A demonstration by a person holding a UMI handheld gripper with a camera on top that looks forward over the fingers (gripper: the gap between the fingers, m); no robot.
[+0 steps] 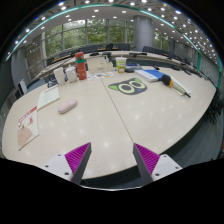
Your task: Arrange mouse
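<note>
A small pale pink oval mouse (67, 105) lies on the beige table (110, 120), ahead of the fingers and to their left. A dark mouse mat (127, 87) with a white and green ring design lies further ahead, slightly right. My gripper (112, 156) hovers over the near table edge. Its fingers are wide apart, the magenta pads (77, 154) are bare, and nothing is between them. The mouse and the mat are well apart from each other and from the fingers.
A printed paper (28, 125) lies at the left edge. An orange bottle (81, 62), white cups (58, 75) and a green cup (121, 64) stand at the back. A blue sheet (148, 73) and a dark object (166, 82) lie right of the mat.
</note>
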